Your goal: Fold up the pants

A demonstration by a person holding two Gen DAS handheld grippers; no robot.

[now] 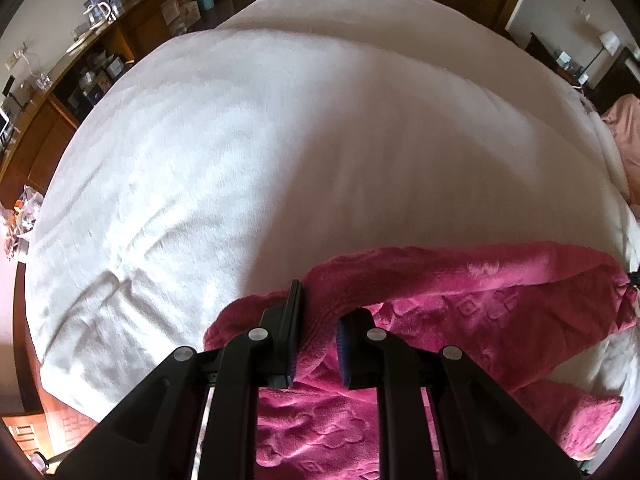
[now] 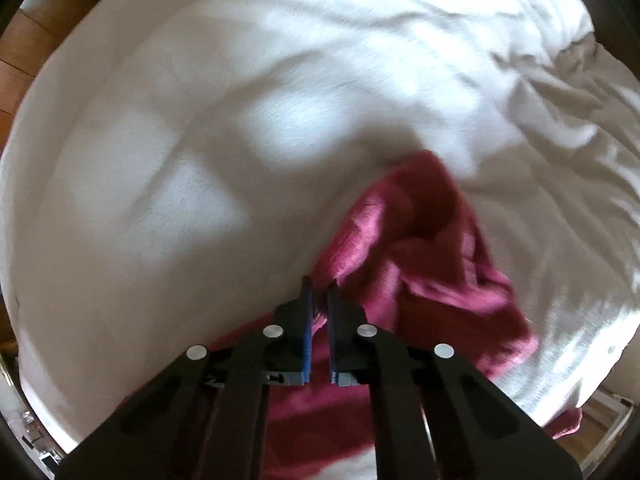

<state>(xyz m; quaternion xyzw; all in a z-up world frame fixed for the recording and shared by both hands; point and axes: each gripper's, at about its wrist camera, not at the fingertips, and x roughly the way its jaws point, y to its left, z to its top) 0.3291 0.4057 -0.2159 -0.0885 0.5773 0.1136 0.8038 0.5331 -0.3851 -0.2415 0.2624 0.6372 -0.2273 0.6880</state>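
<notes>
On the bed, the left gripper is clamped on a thick ridge of the pants, its 2 black fingers pressing the pink fleece from either side. The cloth bunches up between the blue pads and rises past the fingertips. From there the pants spread to the right in the left wrist view, a textured pink fleece with a raised pattern, lying across the near part of the white cover and reaching almost to the bed's right edge. More of the fabric lies under the gripper's frame toward the bottom of that view.

The right gripper points down at the bed, with its jaws drawn narrow and a thin bit of the pants caught between the blue pads. This view is blurred. Beyond its tips the pink cloth heaps into a loose, crumpled fold up and to the right, and another stretch lies flat below the frame.

The white cover around the pants is creased, more so at the right of the right wrist view. Past the bed, the left wrist view shows a wooden shelf crowded with small items along the left wall and a dark nightstand at the far right.
</notes>
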